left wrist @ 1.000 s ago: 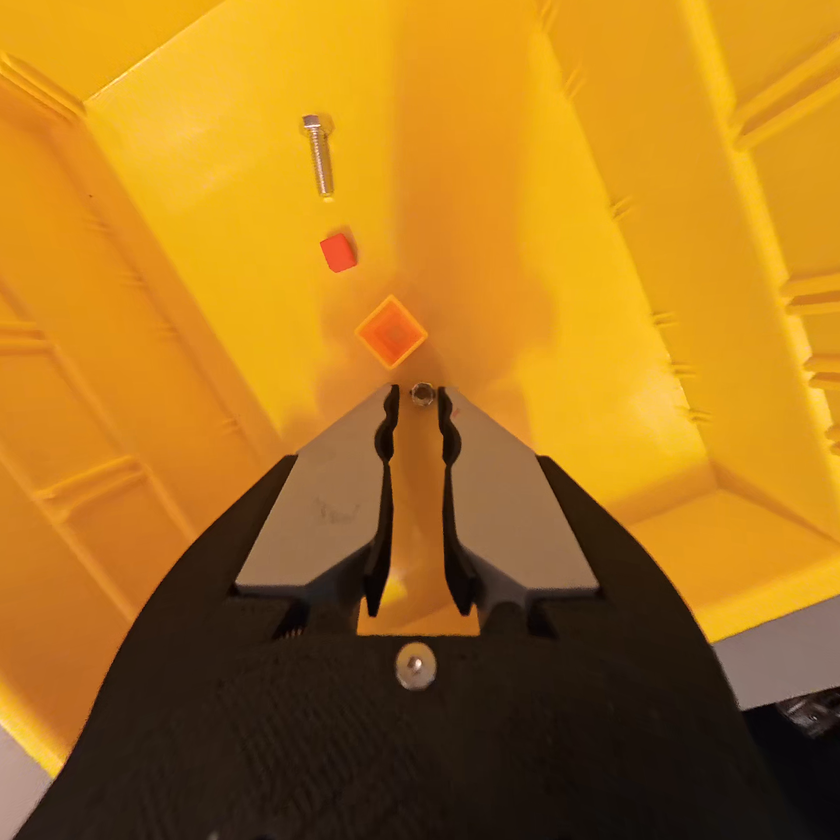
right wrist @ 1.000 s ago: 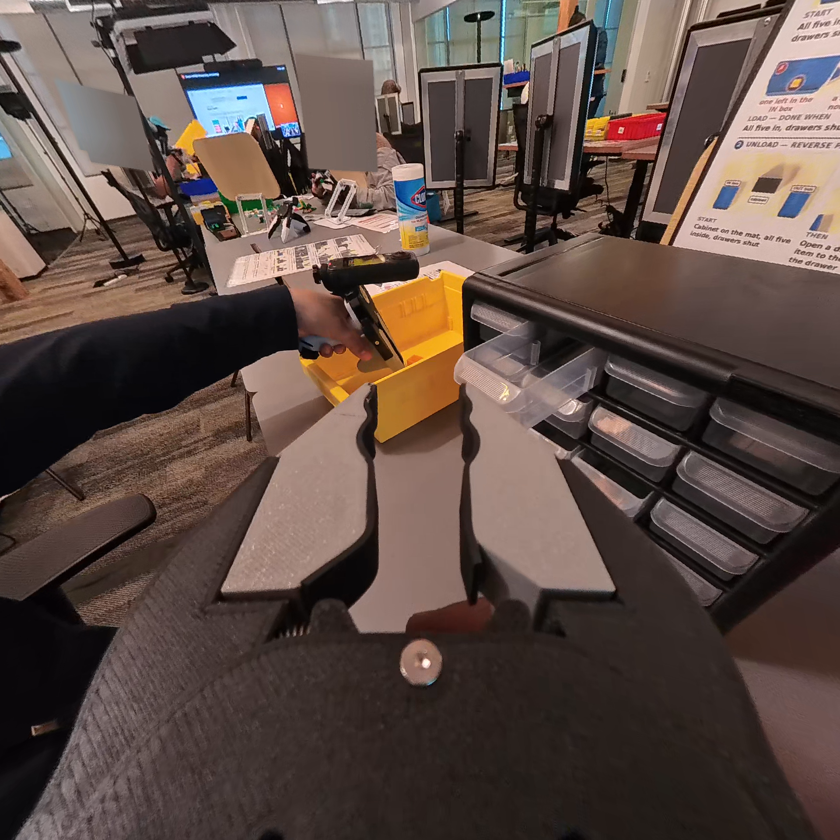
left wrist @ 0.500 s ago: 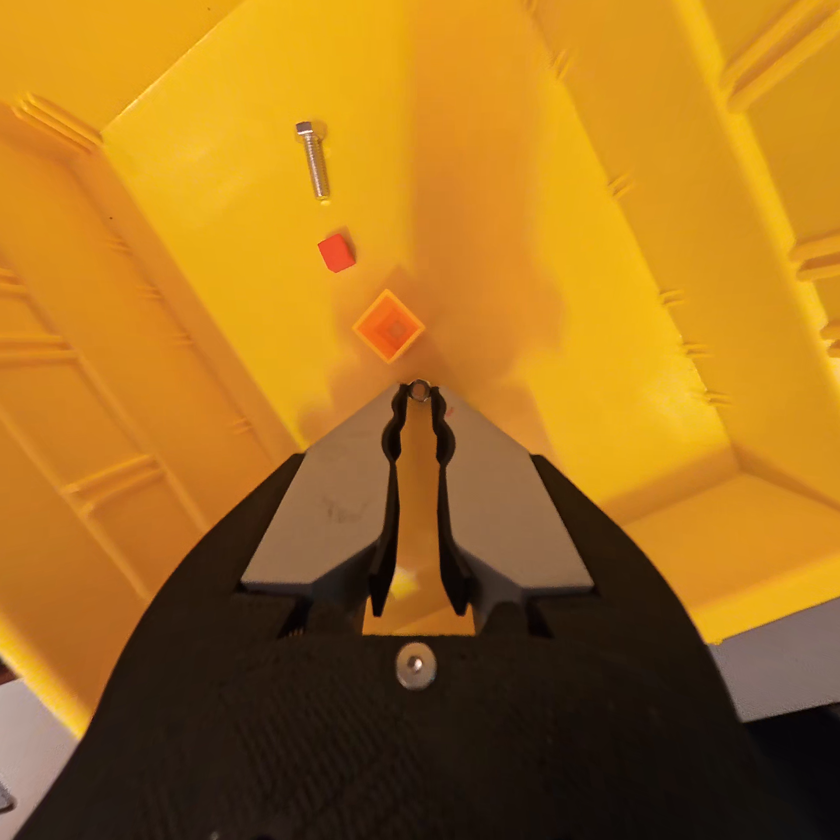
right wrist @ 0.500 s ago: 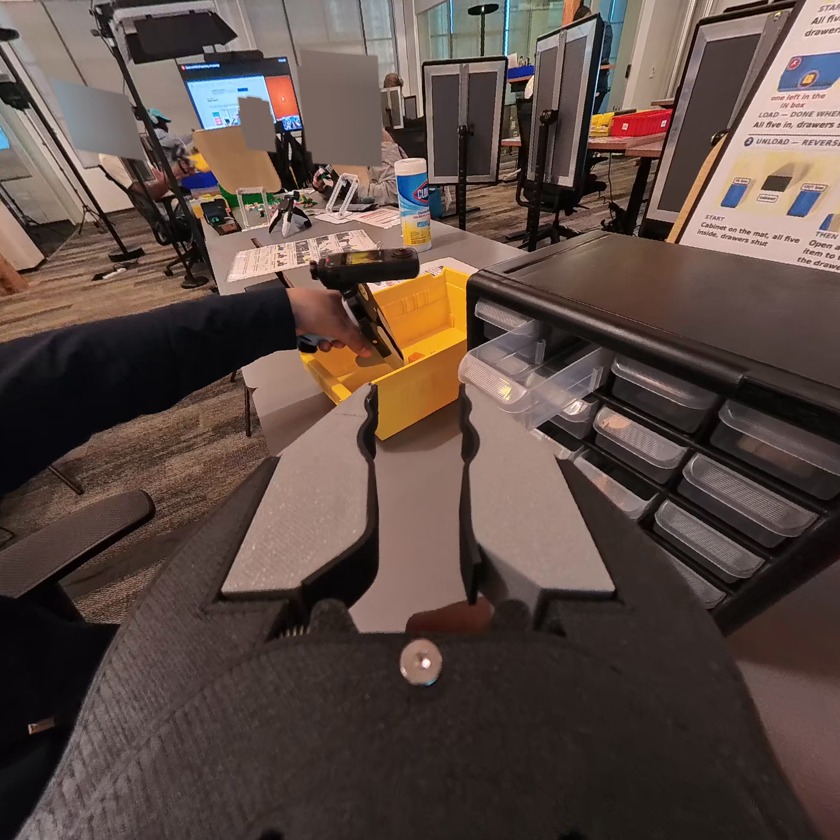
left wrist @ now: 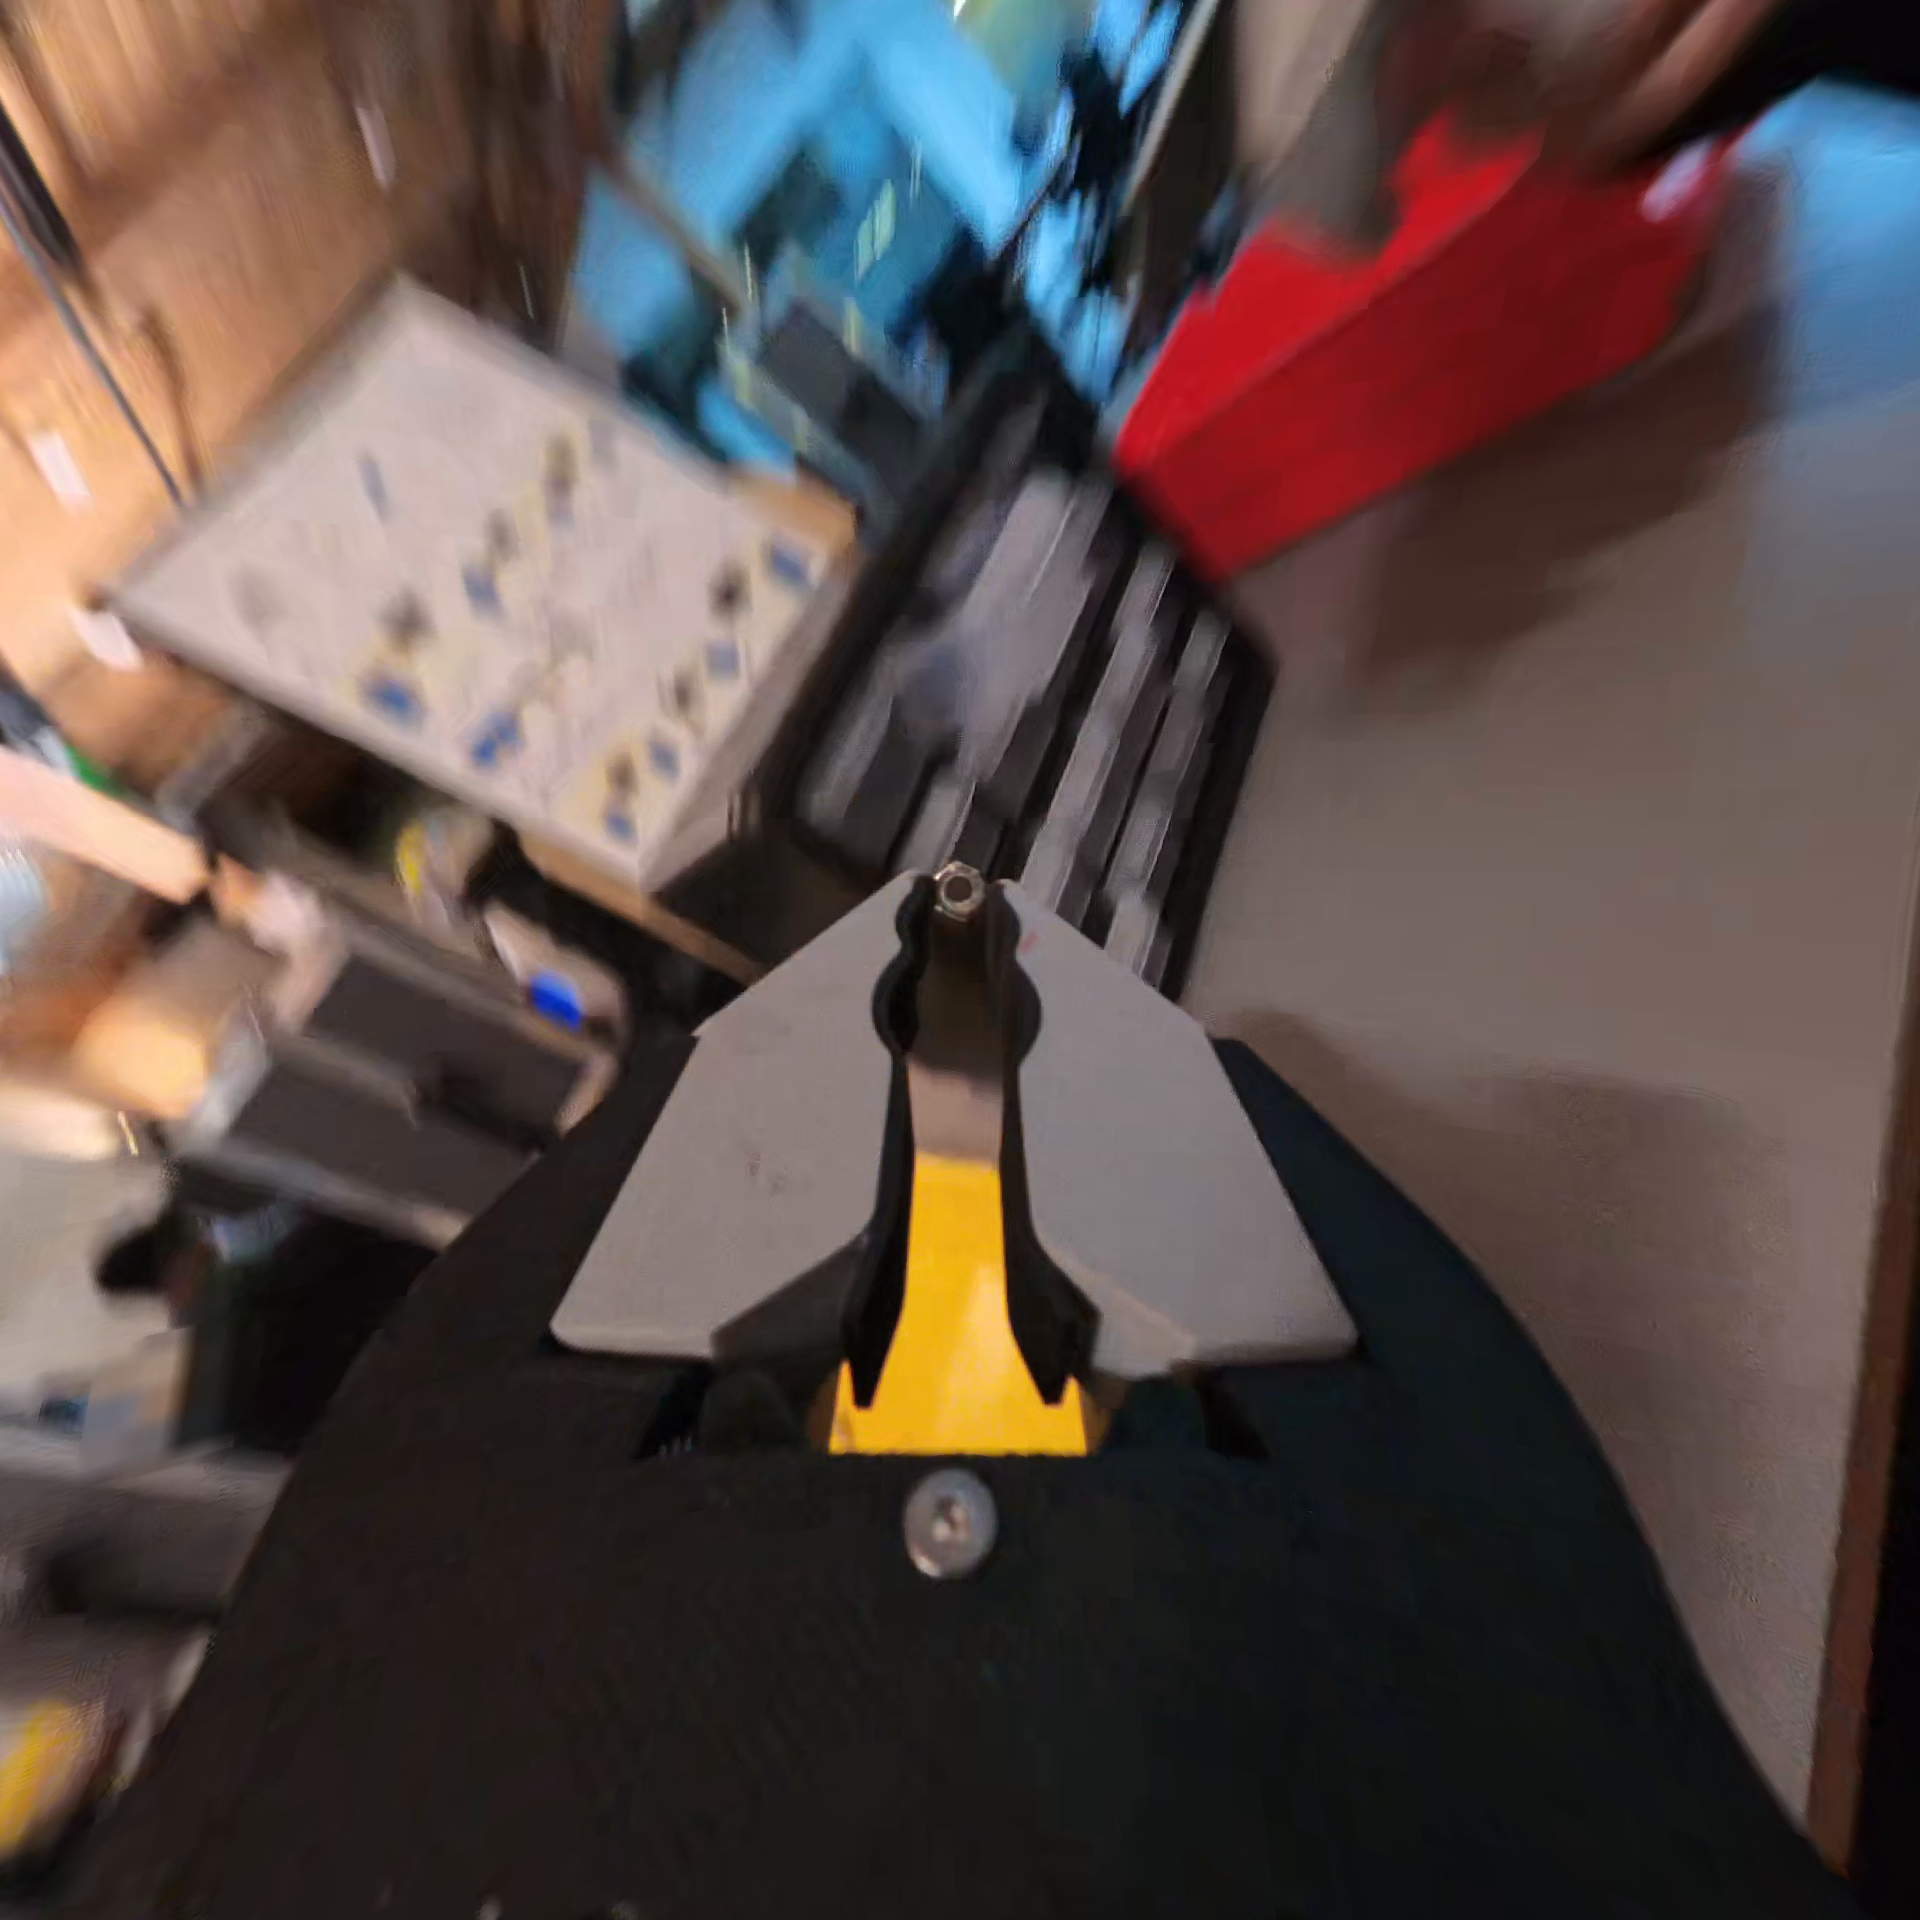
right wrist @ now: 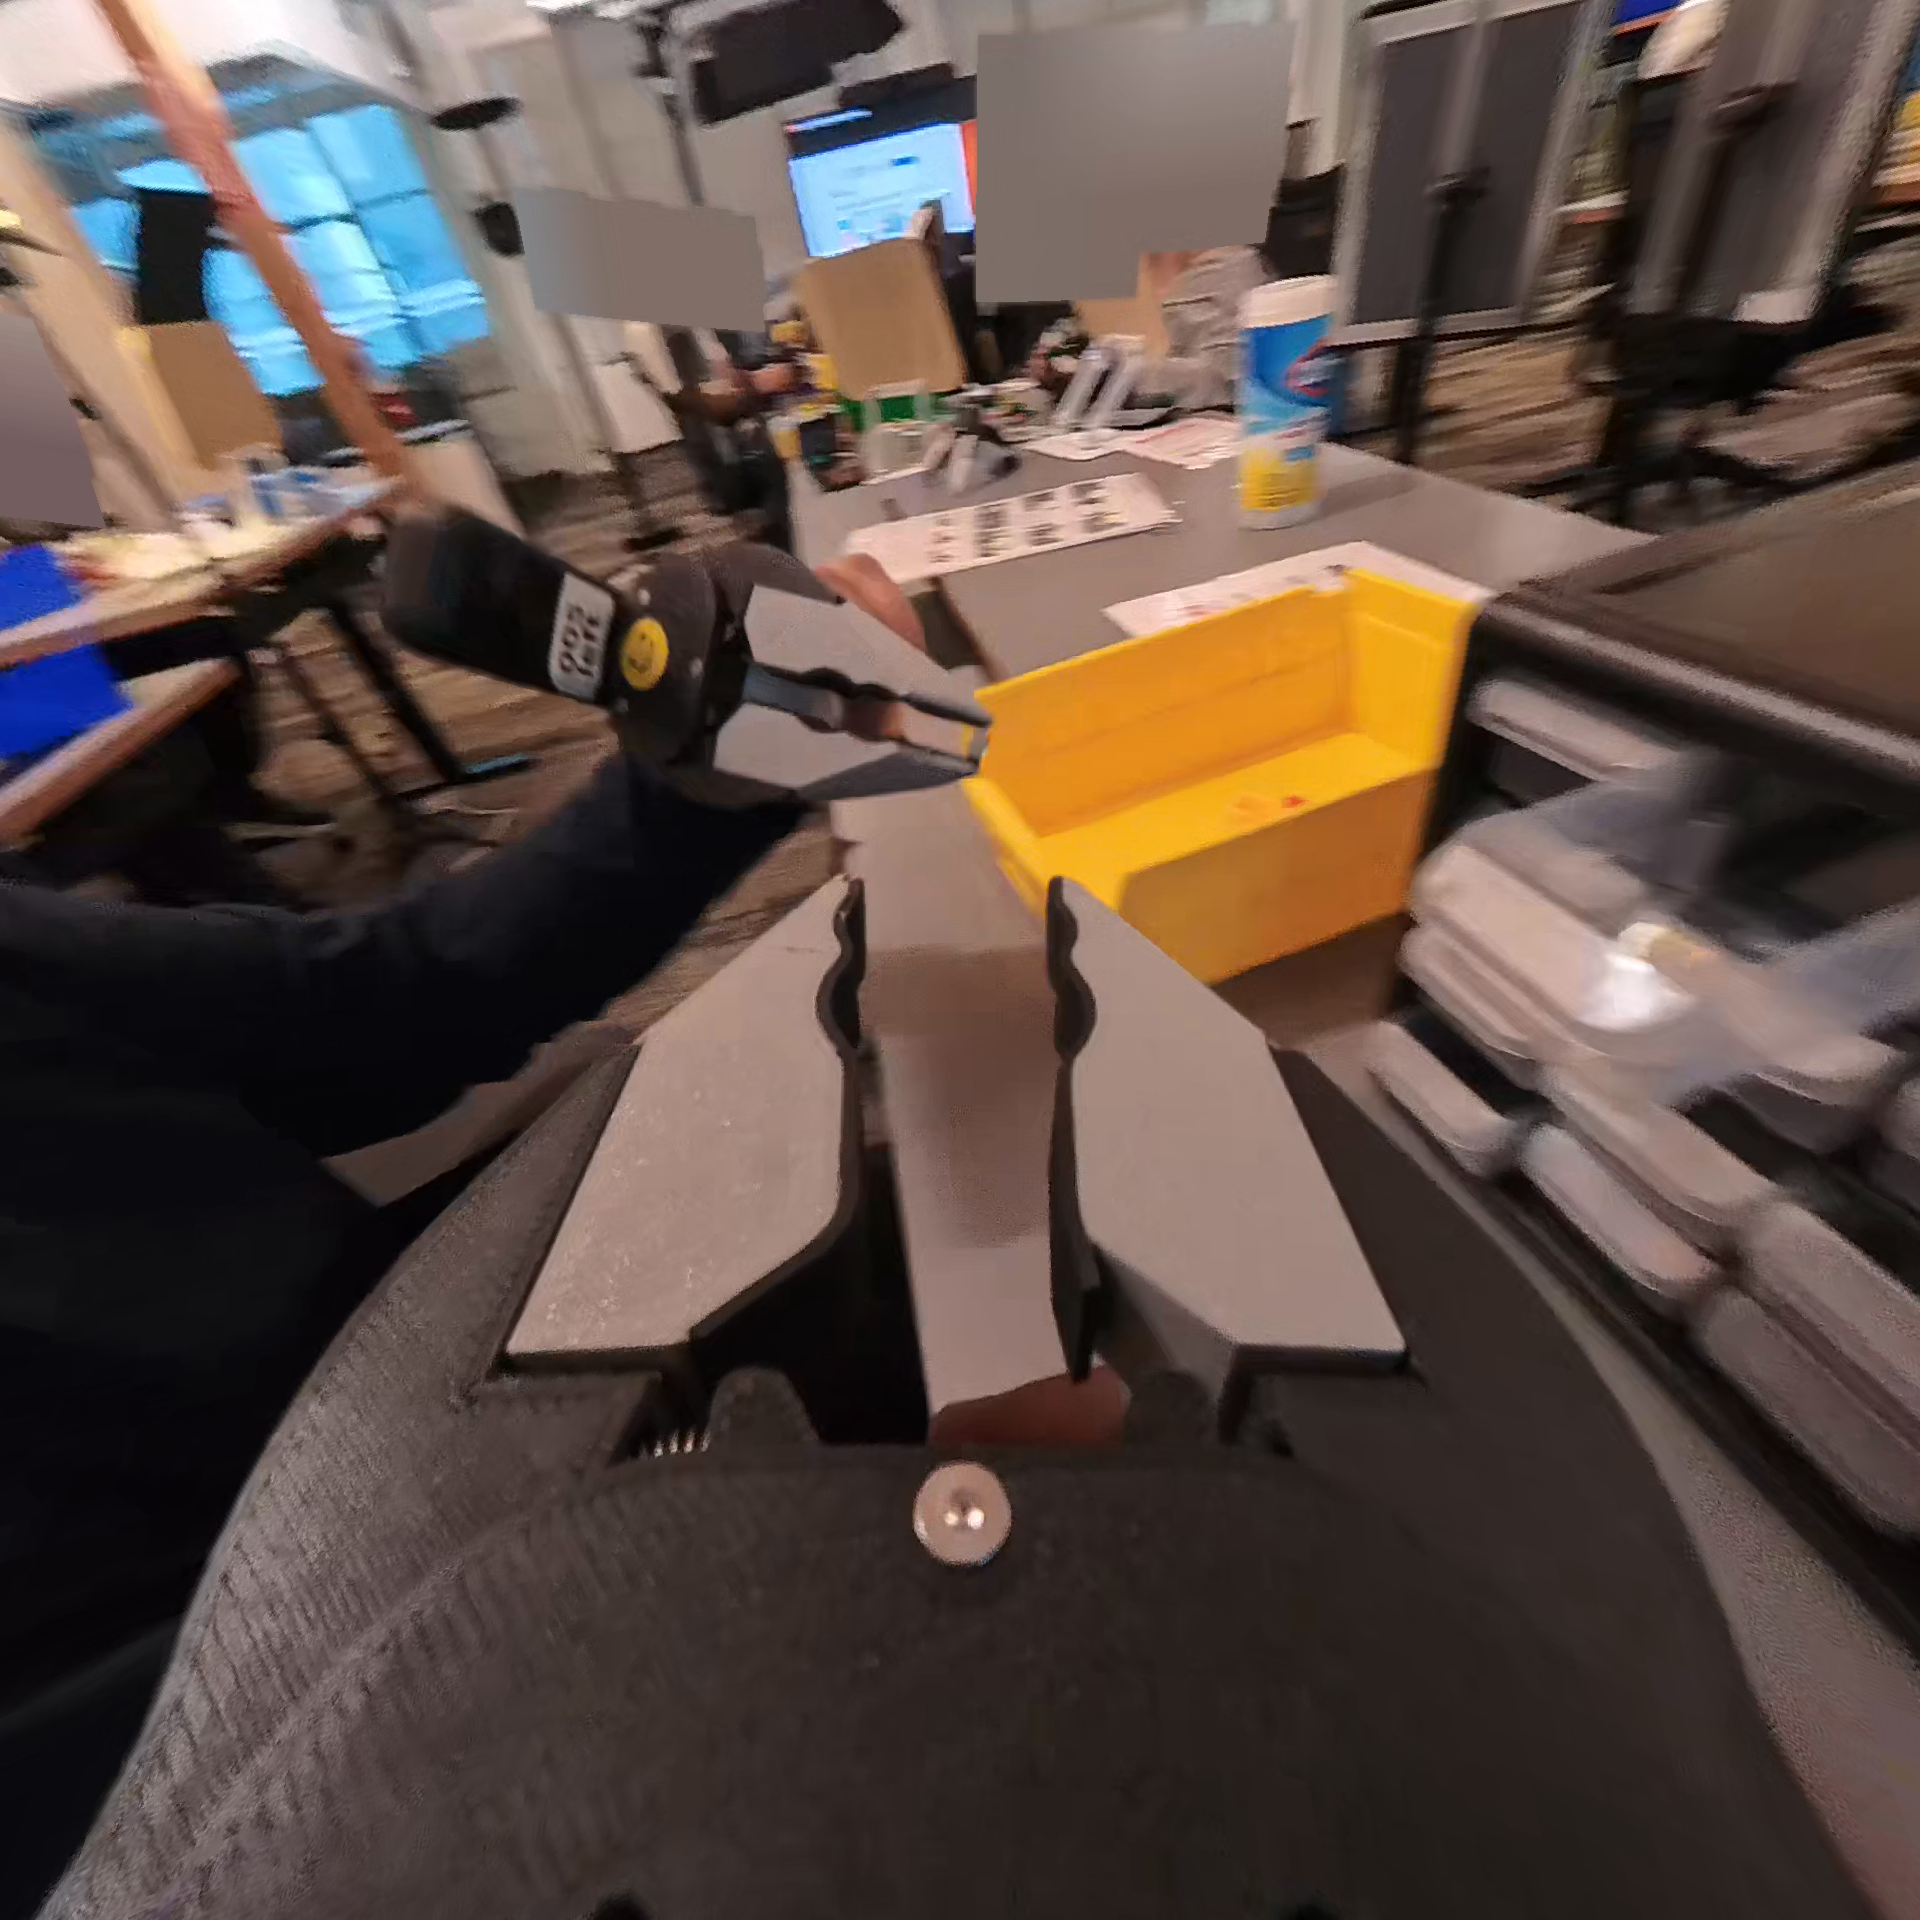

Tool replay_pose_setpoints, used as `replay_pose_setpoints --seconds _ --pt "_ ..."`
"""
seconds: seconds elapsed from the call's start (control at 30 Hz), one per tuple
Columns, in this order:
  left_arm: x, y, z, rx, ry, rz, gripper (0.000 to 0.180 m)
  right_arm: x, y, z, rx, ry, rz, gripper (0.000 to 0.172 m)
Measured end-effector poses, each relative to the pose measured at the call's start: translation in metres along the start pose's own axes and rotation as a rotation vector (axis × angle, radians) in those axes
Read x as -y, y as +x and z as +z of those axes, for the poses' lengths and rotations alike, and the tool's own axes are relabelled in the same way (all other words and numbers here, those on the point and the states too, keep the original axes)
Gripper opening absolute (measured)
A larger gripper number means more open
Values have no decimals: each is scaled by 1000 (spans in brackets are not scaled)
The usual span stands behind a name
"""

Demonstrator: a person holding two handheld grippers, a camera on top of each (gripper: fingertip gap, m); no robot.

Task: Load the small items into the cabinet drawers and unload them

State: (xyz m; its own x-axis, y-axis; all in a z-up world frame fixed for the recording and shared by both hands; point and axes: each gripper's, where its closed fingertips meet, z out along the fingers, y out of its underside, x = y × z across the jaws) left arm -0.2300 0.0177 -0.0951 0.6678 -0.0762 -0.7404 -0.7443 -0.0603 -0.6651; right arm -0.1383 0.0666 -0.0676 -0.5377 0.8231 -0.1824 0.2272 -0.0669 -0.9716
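Observation:
My left gripper (left wrist: 958, 906) is shut on a small silver nut (left wrist: 958, 891), pinched at the very fingertips and held in the air. Past it the blurred view shows the black cabinet (left wrist: 1039, 665) with its clear drawers. In the right wrist view the left gripper (right wrist: 971, 732) hovers by the left rim of the yellow bin (right wrist: 1278, 904). Small orange and red pieces (right wrist: 1262, 802) lie on the bin floor. My right gripper (right wrist: 951, 904) is open and empty above the grey table (right wrist: 935, 862), left of the cabinet (right wrist: 1704, 623), where clear drawers (right wrist: 1621, 935) stick out.
A red bin (left wrist: 1403, 343) and an instruction sheet (left wrist: 499, 603) lie beyond the cabinet in the left wrist view. A wipes canister (right wrist: 1283, 405) and papers (right wrist: 1018, 525) sit farther back on the table. A person's dark sleeve (right wrist: 364, 1018) reaches across the left. Tip to tip, the grippers are about 12 centimetres apart. The black cabinet (left wrist: 1039, 665) lies around 10 centimetres away from my right fingertips.
My left gripper closed on the nut on the bin floor, then lifted it out of the bin and swung toward the cabinet. My right gripper stayed open and turned a little left.

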Motion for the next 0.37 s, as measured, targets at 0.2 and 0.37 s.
replay_pose_setpoints --seconds 0.2,0.37 --pt "98 44 -38 12 349 141 8 -5 -59 20 288 -23 30 30" --pt "122 59 -54 -4 452 154 8 -5 -95 27 451 -24 48 29"
